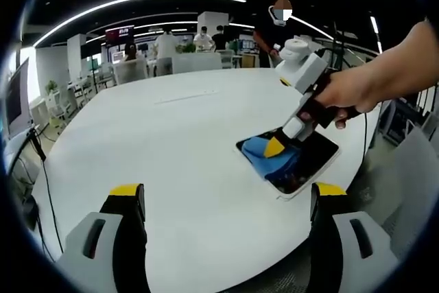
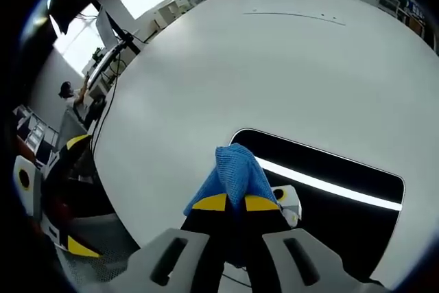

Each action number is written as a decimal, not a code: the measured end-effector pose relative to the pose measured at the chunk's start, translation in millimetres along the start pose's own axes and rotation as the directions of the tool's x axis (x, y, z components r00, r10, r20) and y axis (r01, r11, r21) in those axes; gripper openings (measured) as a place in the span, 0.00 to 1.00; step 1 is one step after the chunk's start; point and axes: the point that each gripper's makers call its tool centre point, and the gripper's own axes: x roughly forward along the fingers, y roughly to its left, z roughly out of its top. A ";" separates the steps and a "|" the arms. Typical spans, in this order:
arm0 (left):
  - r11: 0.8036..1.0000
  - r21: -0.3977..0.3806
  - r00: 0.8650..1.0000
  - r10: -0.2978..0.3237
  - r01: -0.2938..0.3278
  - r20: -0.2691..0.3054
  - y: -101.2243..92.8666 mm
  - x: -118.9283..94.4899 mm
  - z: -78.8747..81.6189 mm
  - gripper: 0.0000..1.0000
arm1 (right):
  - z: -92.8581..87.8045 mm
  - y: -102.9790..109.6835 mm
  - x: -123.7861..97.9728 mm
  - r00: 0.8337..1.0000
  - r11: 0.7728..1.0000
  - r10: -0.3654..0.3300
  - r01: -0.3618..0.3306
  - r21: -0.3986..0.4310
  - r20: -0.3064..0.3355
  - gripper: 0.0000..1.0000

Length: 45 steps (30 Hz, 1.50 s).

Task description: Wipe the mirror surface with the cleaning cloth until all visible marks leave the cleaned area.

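Surface: round white table [image 1: 171,149], centre frame.
Right gripper [image 2: 235,203]: clamped on blue cleaning cloth [image 2: 235,169] over dark rectangular mirror [image 2: 343,169].
Left gripper [image 1: 226,200]: jaws apart, empty.

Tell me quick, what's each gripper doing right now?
Left gripper: open, holding nothing, above the white table.
Right gripper: shut on the blue cleaning cloth, at the mirror.

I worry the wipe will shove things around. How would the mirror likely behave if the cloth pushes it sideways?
The mirror lies flat on the smooth white table, so it would probably slide, not tip. It looks thin, glossy and rigid, likely fragile. The blue cloth, bunched in the right gripper, seems soft.
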 end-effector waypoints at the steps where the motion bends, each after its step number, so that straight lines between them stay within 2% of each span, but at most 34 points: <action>1: 1.000 -0.003 1.000 0.000 0.000 0.004 0.1 -0.1 0.7 0.99 | -0.4 0.3 -0.8 1.000 1.000 0.002 -0.002 -0.001 -0.001 0.01; 6: 1.000 -0.030 1.000 0.004 -0.004 -0.002 2.4 0.4 0.4 0.99 | -1.3 -9.9 -3.1 1.000 1.000 -0.002 0.002 0.016 -0.007 0.01; 8: 0.998 -0.055 1.000 0.009 -0.007 0.027 4.0 -0.5 4.5 0.99 | -4.4 -11.8 -6.4 1.000 1.000 0.006 -0.006 0.000 -0.011 0.01; 11: 0.996 -0.087 0.999 0.022 -0.019 0.028 6.8 -2.5 4.2 0.99 | -8.0 -15.2 -11.6 1.000 1.000 0.011 -0.011 0.007 -0.011 0.01; 19: 0.998 -0.057 1.000 0.004 -0.003 0.010 -0.7 -2.0 1.9 0.99 | -14.2 -16.7 -22.5 1.000 1.000 0.011 -0.011 0.021 0.003 0.01; 28: 0.999 -0.049 1.000 -0.006 0.006 0.002 -1.7 -0.7 1.4 0.99 | -16.0 -37.9 -22.4 1.000 1.000 -0.009 0.009 0.017 0.003 0.01; 37: 0.998 -0.057 1.000 -0.025 0.025 0.005 -4.4 -0.3 2.1 0.99 | -22.6 -52.8 -30.1 1.000 1.000 -0.029 0.029 0.009 0.006 0.01; 45: 0.999 -0.034 1.000 -0.030 0.030 -0.008 -5.2 -0.2 -0.6 0.99 | -28.8 -63.4 -39.7 0.999 0.999 -0.039 0.039 0.020 0.006 0.01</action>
